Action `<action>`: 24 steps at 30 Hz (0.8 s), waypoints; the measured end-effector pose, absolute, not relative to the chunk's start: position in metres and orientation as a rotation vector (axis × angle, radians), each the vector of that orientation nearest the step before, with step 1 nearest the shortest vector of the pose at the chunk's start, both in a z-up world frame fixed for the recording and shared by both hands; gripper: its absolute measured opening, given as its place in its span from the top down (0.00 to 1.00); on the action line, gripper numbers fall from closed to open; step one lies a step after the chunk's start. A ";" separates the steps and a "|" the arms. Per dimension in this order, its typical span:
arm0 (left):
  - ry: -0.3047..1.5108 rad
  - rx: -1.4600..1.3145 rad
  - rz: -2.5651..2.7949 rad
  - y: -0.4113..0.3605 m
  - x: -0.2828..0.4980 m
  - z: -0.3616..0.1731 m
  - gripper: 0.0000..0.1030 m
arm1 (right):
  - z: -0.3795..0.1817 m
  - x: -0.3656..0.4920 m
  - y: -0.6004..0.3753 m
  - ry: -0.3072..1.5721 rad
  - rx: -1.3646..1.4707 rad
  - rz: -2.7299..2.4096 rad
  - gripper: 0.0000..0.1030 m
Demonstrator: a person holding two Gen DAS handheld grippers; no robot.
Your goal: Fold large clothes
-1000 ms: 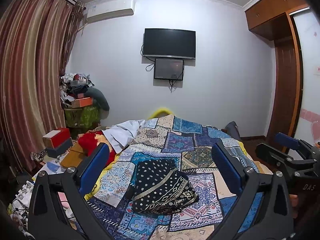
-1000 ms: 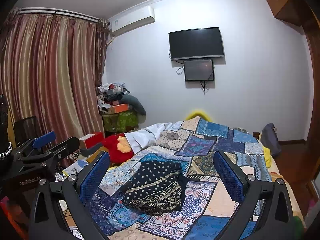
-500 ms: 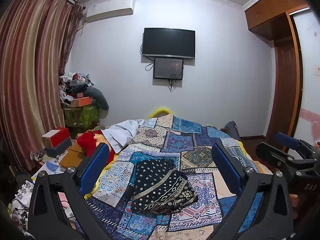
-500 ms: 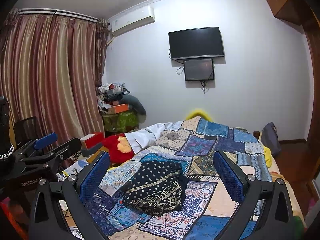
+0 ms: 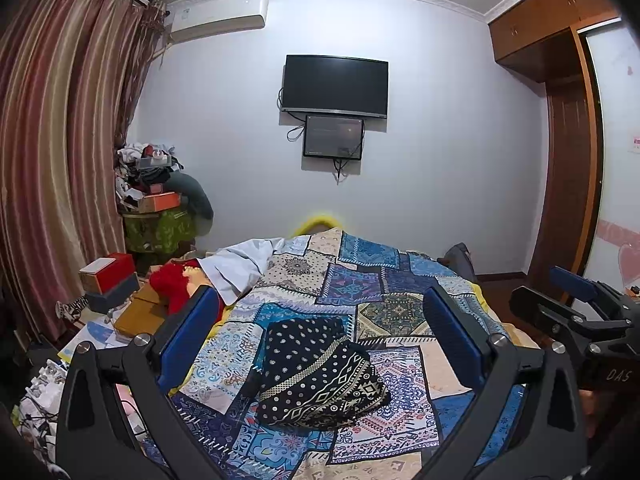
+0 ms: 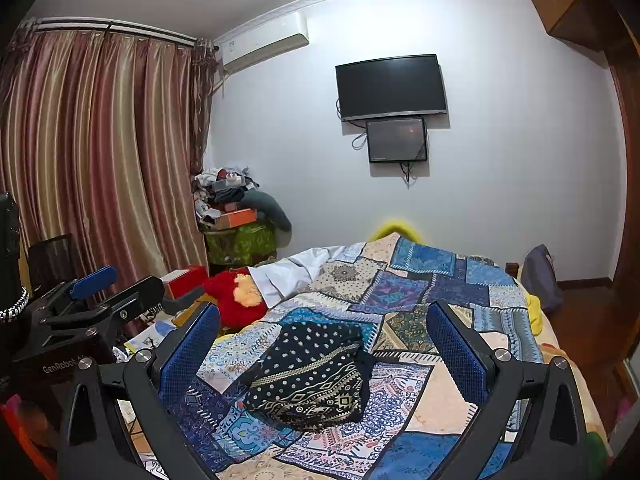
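Note:
A black garment with white dots and patterned bands (image 5: pixel 316 376) (image 6: pixel 312 372) lies folded into a compact bundle on the patchwork bedspread (image 5: pixel 380 300) (image 6: pixel 420 288). My left gripper (image 5: pixel 320 320) is open, held above and short of the bundle, with nothing between its blue pads. In the same way my right gripper (image 6: pixel 324 328) hangs open and empty, back from the bundle. At the right edge of the left wrist view I see the right gripper (image 5: pixel 576 312). The left gripper (image 6: pixel 104 296) shows at the left of the right wrist view.
A white cloth (image 5: pixel 240 264) and a red plush toy (image 5: pixel 176 284) lie at the bed's far left. Boxes (image 5: pixel 108 276) and a cluttered pile (image 5: pixel 156 200) stand by the striped curtain (image 5: pixel 52 160). A TV (image 5: pixel 334 84) hangs on the far wall; a wardrobe (image 5: pixel 568 140) stands right.

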State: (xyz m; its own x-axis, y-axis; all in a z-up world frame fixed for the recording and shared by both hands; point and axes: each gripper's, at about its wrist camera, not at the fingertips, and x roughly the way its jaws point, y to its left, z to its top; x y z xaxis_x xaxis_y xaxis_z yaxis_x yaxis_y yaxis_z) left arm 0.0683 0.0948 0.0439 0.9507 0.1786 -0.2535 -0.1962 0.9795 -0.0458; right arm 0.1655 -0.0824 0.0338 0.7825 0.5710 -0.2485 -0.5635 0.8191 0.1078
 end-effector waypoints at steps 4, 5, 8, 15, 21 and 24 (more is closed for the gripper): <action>0.254 -0.080 0.175 0.096 0.069 0.044 0.00 | 0.034 0.166 -0.083 0.276 0.028 0.612 0.00; 0.254 -0.083 0.171 0.097 0.069 0.044 0.00 | 0.034 0.166 -0.083 0.277 0.029 0.613 0.00; 0.255 -0.090 0.163 0.097 0.069 0.044 0.00 | 0.034 0.166 -0.083 0.276 0.028 0.613 0.00; 0.263 -0.103 0.144 0.098 0.069 0.043 0.00 | 0.034 0.166 -0.084 0.276 0.028 0.610 0.00; 0.260 -0.093 0.131 0.096 0.068 0.042 0.00 | 0.033 0.166 -0.084 0.278 0.029 0.607 0.00; 0.261 -0.092 0.125 0.095 0.068 0.042 0.00 | 0.030 0.165 -0.082 0.285 0.032 0.601 0.00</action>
State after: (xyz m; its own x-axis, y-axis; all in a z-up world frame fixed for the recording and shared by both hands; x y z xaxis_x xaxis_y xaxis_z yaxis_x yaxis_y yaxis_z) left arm 0.0684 0.0948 0.0424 0.9586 0.1113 -0.2623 -0.1351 0.9881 -0.0743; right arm 0.1650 -0.0820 0.0304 0.7871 0.5618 -0.2547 -0.5529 0.8256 0.1122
